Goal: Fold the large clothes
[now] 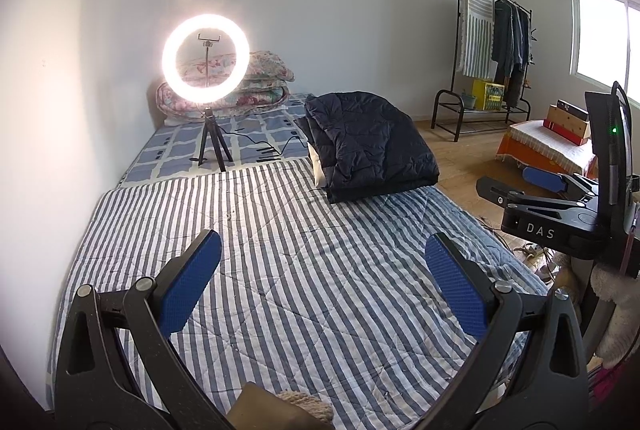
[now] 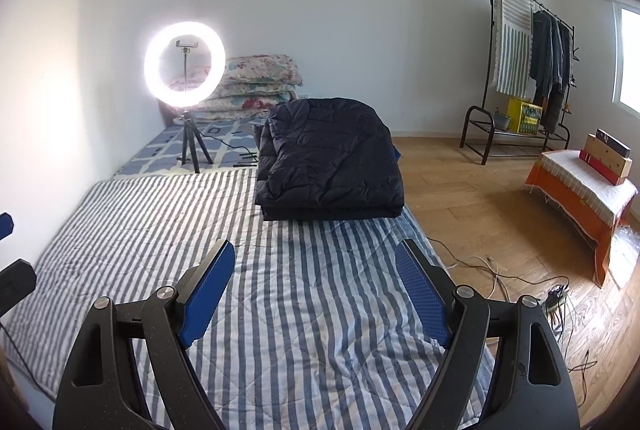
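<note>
A folded dark navy quilted jacket [image 1: 370,142] [image 2: 330,158] lies in a stack at the far right of the striped bedcover [image 1: 280,250] [image 2: 304,290]. My left gripper [image 1: 323,246] hovers open over the striped cover, well short of the jacket, with nothing between its blue pads. My right gripper [image 2: 316,256] is also open and empty, pointing at the cover just in front of the jacket. In the left wrist view the right gripper's body [image 1: 560,206] shows at the right edge.
A lit ring light on a small tripod [image 1: 206,60] [image 2: 185,64] stands at the bed's far left, before a stack of floral quilts [image 2: 260,82]. A clothes rack [image 2: 520,70], an orange-draped bench with boxes [image 2: 580,182] and floor cables [image 2: 520,282] are to the right.
</note>
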Demonstrator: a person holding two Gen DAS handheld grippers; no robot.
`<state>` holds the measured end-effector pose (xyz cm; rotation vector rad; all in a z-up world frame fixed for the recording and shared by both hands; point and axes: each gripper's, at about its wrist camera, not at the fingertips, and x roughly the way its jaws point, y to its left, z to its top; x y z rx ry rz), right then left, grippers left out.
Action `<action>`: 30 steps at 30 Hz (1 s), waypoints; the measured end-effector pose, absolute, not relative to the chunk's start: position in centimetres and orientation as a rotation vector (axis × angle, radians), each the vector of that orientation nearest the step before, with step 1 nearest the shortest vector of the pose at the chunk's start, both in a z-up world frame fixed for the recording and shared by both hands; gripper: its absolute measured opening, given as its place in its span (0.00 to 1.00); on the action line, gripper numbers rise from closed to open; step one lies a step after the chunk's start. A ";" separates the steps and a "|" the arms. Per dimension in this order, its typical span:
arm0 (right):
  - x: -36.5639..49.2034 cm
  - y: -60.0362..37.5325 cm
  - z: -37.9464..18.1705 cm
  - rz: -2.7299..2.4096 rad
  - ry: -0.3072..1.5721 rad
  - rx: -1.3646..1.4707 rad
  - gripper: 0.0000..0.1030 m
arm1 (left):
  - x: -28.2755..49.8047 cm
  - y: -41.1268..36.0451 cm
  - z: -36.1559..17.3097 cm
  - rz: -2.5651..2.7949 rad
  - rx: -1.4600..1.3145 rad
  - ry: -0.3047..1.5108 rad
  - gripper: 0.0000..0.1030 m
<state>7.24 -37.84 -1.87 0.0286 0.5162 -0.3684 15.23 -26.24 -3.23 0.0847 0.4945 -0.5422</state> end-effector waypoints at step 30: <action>7.6 -38.1 -2.2 -0.358 0.527 0.025 0.80 | 15.4 -26.6 -3.1 -0.548 0.092 0.487 1.00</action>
